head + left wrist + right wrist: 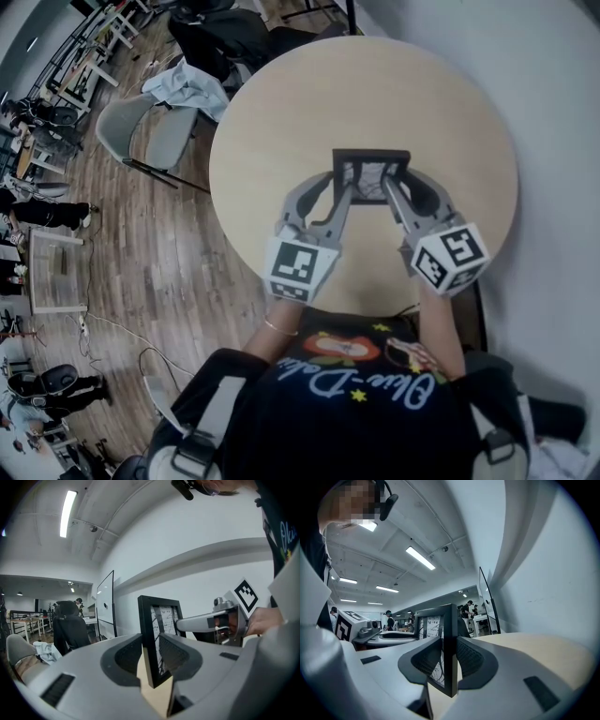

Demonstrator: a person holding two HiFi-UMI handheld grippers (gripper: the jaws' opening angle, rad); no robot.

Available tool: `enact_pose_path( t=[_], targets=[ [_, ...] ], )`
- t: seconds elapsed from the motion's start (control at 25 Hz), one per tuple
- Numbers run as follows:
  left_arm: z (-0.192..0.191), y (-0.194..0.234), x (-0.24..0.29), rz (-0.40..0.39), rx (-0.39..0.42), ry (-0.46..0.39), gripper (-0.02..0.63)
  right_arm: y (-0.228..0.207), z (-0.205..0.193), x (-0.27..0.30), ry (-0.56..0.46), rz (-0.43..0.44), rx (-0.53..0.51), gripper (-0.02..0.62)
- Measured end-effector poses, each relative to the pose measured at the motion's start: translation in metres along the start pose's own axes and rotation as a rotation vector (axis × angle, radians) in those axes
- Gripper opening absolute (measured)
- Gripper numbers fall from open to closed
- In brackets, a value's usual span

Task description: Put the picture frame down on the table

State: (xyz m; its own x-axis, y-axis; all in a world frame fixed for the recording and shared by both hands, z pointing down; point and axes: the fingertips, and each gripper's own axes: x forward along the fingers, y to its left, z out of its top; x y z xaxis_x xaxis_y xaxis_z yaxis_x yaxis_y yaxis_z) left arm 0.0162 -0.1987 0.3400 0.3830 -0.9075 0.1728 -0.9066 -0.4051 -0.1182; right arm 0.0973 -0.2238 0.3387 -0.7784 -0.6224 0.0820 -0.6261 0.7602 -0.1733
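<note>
A black picture frame (pixel 371 175) with a black-and-white print stands upright over the middle of the round wooden table (pixel 281 122). My left gripper (pixel 340 191) is shut on its left edge and my right gripper (pixel 399 191) on its right edge. In the left gripper view the frame (pixel 161 620) sits pinched between the dark pads, at my left gripper (pixel 151 660), and the right gripper (pixel 220 620) shows beyond it. The right gripper view has the frame (pixel 436 625) clamped edge-on at my right gripper (pixel 449 665). I cannot tell whether its lower edge touches the table.
A grey chair (pixel 141 131) and a pale cloth (pixel 187 89) stand off the table's far left. A black chair (pixel 225 37) is behind them. A white wall runs along the right side. A whiteboard (pixel 105 604) stands further off.
</note>
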Motion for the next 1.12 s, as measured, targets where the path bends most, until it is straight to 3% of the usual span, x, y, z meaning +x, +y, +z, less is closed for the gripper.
enact_pose_path(
  t=[0.48,1.12],
  targets=[
    [-0.03,0.06,0.022,-0.028,-0.032,0.043,0.101,-0.003,-0.018,0.067,0.056,-0.021,0.022,0.074],
    [-0.058,0.063,0.036,-0.111,-0.096,0.11,0.101,-0.013,-0.043,0.076,0.17,-0.081,0.056,0.074]
  ],
)
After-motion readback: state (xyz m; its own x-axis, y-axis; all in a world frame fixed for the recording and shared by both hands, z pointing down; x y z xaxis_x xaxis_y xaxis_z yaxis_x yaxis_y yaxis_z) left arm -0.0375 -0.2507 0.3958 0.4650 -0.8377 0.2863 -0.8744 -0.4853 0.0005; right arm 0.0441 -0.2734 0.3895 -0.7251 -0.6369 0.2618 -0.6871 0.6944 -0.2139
